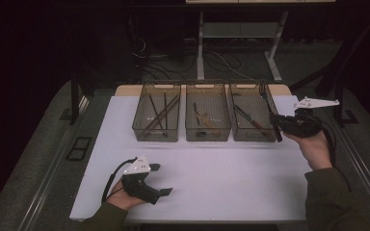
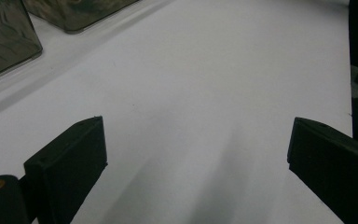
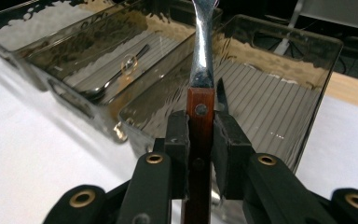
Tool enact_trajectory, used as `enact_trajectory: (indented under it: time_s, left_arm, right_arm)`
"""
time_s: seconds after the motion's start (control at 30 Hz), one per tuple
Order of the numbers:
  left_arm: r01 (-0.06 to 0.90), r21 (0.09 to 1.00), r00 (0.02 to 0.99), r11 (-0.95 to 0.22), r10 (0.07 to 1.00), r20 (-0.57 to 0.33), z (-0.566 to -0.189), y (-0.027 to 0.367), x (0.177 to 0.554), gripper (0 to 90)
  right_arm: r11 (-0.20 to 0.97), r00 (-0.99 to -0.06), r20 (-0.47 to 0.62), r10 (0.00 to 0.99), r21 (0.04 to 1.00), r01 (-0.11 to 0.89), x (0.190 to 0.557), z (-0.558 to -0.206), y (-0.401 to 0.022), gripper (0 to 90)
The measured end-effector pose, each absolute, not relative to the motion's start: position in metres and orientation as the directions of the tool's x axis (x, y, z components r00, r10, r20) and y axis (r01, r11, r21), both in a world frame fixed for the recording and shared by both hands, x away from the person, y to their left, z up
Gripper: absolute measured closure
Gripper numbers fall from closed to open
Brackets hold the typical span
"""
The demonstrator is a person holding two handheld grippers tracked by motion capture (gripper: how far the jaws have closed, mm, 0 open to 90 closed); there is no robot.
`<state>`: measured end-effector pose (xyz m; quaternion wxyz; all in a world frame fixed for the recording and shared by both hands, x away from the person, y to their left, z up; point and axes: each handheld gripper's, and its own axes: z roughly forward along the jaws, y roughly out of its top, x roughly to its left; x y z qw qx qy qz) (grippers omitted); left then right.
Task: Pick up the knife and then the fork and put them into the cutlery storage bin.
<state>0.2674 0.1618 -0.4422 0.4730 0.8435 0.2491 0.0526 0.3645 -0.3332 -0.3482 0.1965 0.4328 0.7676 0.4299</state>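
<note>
Utensil [image 3: 200, 112], wood-handled with a metal shank, clamped upright in right gripper [image 3: 200, 140] fingers, raised at right bin's [image 1: 250, 132] right wall. Left gripper [image 1: 160, 180] rests near that bin on white surface [image 1: 221, 178], fingers wide, nothing between.

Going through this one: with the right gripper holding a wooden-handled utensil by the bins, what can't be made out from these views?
- Wooden-handled utensil: its working end is cut off by the top edge of the right gripper view, so its type stays open.
- Right gripper: its black body hides the handle's lower end.
- Middle bin: contents too small and dim in the high view to name.
- Left gripper: open over bare table.
</note>
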Motion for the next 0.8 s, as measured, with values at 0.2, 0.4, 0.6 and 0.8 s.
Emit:
enact_trajectory:
  time_s: [0.2, 0.4, 0.6, 0.8]
  left_arm:
    - [0.368, 0.825, 0.872, -0.429, 0.467, -0.146, -0.442, 0.162, 0.267, 4.0]
    - [0.364, 0.826, 0.874, -0.430, 0.464, -0.143, -0.442, 0.162, 0.267, 4.0]
    - [0.366, 0.827, 0.874, -0.427, 0.463, -0.147, -0.442, 0.161, 0.267, 4.0]
    - [0.364, 0.828, 0.875, -0.427, 0.461, -0.147, -0.441, 0.161, 0.266, 4.0]
  right_arm:
    - [0.255, -0.536, 0.058, 0.842, 0.833, 0.491, 0.385, -0.341, -0.326, 77.1]
    - [0.246, -0.513, 0.054, 0.857, 0.831, 0.499, 0.406, -0.339, -0.322, 77.1]
    - [0.255, -0.492, 0.038, 0.870, 0.819, 0.513, 0.428, -0.341, -0.317, 77.1]
    - [0.277, -0.475, 0.032, 0.879, 0.778, 0.564, 0.441, -0.355, -0.314, 77.1]
